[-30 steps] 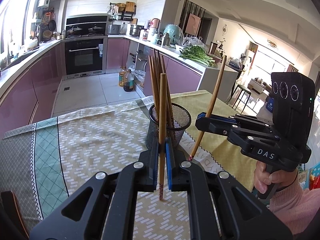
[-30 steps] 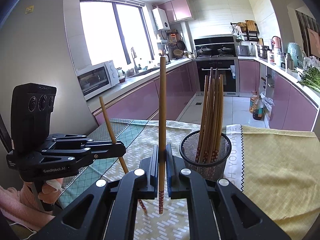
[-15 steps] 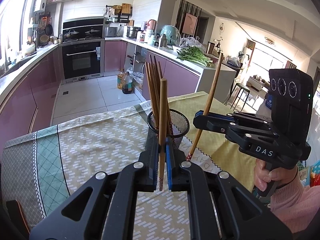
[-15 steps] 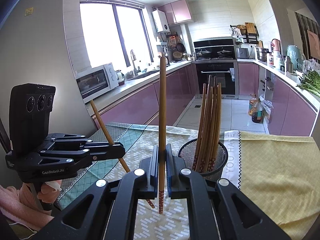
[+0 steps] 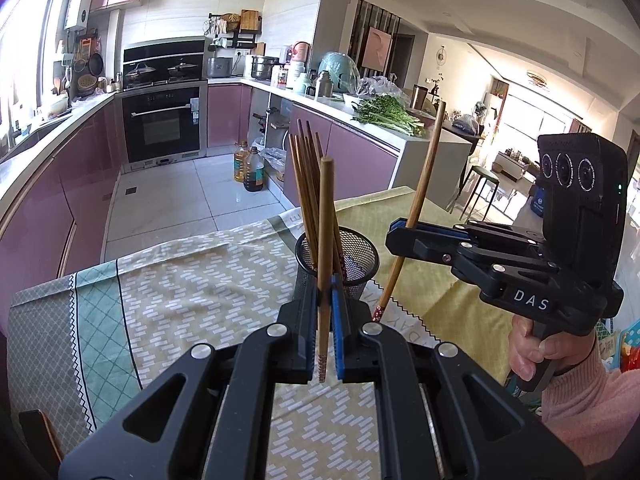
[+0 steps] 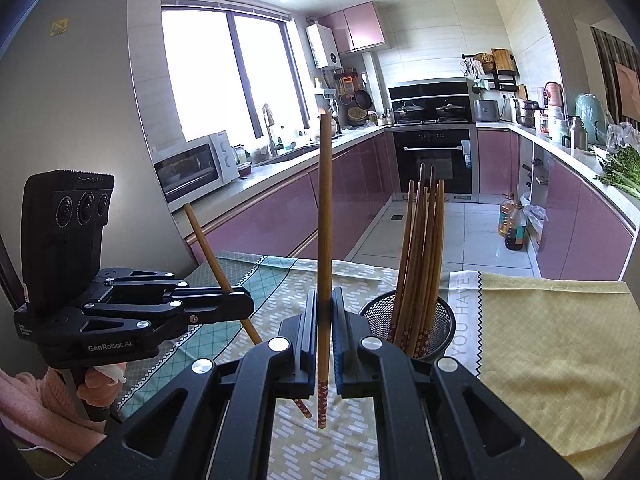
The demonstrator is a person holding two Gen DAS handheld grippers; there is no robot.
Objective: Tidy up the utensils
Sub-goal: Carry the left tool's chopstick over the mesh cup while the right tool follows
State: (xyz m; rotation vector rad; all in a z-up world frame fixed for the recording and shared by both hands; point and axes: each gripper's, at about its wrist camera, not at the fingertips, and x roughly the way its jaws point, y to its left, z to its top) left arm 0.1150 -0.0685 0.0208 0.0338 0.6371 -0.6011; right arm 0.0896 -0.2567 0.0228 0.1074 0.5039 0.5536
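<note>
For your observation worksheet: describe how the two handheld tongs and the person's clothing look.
Both tongs are black angular plastic with silver screws and blue pads. The right tongs read "DAS", the left tongs "GenRobot.AI"; each carries a three-lens block. The sleeves are pink knit.

Daylight flooded the kitchen from the window (image 6: 236, 80) beyond the right gripper (image 6: 325, 354), which was blown out to white. A second bright glare came from the glazed room (image 5: 520, 136) behind that gripper. Both views were sharp, without motion blur. Fisheye bending curved the counters, and black vignetting filled the corners.
</note>
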